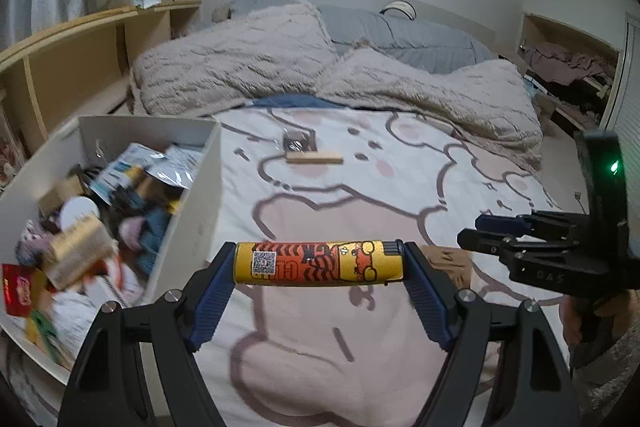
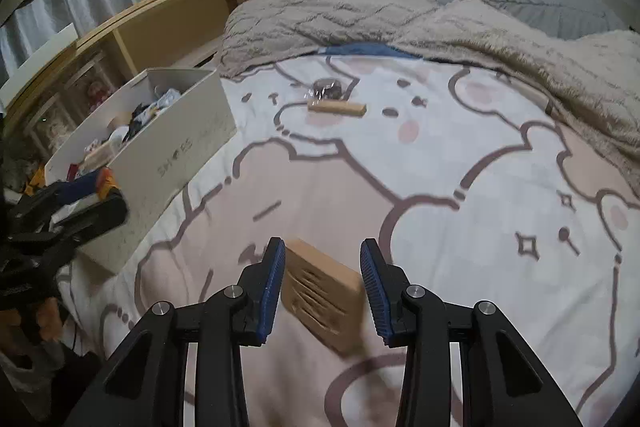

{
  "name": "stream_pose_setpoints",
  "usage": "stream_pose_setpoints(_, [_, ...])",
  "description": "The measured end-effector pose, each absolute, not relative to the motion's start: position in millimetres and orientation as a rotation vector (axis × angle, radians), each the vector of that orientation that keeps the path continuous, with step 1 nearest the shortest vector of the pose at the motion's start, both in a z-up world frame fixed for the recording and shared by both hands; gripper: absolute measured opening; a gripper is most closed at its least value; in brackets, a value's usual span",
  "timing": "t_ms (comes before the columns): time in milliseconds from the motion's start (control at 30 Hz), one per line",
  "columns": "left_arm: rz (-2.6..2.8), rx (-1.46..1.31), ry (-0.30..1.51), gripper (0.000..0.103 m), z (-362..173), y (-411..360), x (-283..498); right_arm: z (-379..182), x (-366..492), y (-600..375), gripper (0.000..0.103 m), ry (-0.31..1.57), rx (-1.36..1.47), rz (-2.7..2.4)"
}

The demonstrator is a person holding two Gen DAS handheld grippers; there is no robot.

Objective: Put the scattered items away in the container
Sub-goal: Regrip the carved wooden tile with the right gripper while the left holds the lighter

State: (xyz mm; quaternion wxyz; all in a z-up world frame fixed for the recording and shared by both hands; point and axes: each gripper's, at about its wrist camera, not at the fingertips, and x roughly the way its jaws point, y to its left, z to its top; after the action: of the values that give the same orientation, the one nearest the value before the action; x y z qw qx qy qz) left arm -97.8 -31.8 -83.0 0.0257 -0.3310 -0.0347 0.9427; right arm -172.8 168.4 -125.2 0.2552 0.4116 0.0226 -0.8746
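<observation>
Left gripper (image 1: 320, 263): I have the fingers (image 1: 212, 291) clamped end to end on a yellow-and-orange lighter (image 1: 316, 263). Its long axis runs crosswise between the pads, level, held above the bed. The white shoe box (image 1: 188, 195) lies to the left of this gripper and close by; its near wall stands just left of the left finger. My judgement: the coming move is a short swing left over that wall, then release. The left hand is clearly the nearer one to the box.

Right gripper (image 2: 323, 283): fingers spread apart, holding nothing, and straddling a tan cardboard box (image 2: 320, 295) lying on the bedspread (image 2: 460, 227). The box sits between the pads, skewed to the finger line, its long axis running from upper left to lower right. Motion blur prevents me telling whether either pad touches it. It would need a closing grasp next.

Further out, mid-bed: a flat wooden block (image 2: 338, 107) lies crosswise, and a small clear-wrapped dark item (image 2: 326, 89) sits just behind it, touching or nearly so. Both are well apart from either gripper.

Shoe box contents: mixed packets, a white round lid, fabric bits; already fairly full.

Surface is a soft cartoon-printed bedspread. Beyond it: rumpled beige fuzzy blanket (image 1: 248, 67), grey pillows, wooden shelving (image 2: 168, 23) on the left, curtains.
</observation>
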Motion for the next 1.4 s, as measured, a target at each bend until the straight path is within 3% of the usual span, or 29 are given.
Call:
stream_pose_setpoints(67, [2.926,-1.009,-0.102,0.08,-79,-39,-95,-126,-175,165,0.043,0.068,1.119,-2.383])
stream_pose_setpoints(133, [2.936,-1.002,-0.106,0.08,-79,-46,-93,-129,-177,164,0.053,0.053,1.133,-2.386])
stream_pose_setpoints(200, [2.936,-1.008,-0.14,0.08,-81,-52,-92,-134,-177,166,0.084,0.053,1.125,-2.417])
stream_pose_setpoints(233, [2.934,-1.012,-0.155,0.08,-82,-54,-92,-136,-176,166,0.087,0.062,1.119,-2.426])
stream_pose_setpoints(467, [2.907,-1.025,-0.179,0.08,-88,-52,-91,-172,-183,154,0.087,0.308,1.194,-2.412])
stream_pose_setpoints(700, [2.879,-1.019,-0.182,0.08,-87,-45,-92,-195,-181,168,0.095,-0.078,1.394,-2.448])
stream_pose_setpoints(900, [2.879,-1.013,-0.183,0.08,-86,-43,-92,-199,-176,146,0.095,-0.092,1.412,-2.561])
stream_pose_setpoints(1067, [2.881,-1.012,-0.191,0.08,-87,-45,-91,-208,-192,154,0.095,-0.279,1.471,-2.626])
stream_pose_setpoints(1267, [2.881,-1.011,-0.191,0.08,-87,-46,-91,-213,-197,145,0.095,-0.169,1.463,-2.672])
stream_pose_setpoints(1367, [2.884,-1.012,-0.189,0.08,-87,-48,-90,-213,-195,144,0.08,-0.114,1.446,-2.714])
stream_pose_setpoints(1400, [2.884,-1.013,-0.189,0.08,-87,-48,-90,-213,-195,145,0.08,-0.118,1.44,-2.714])
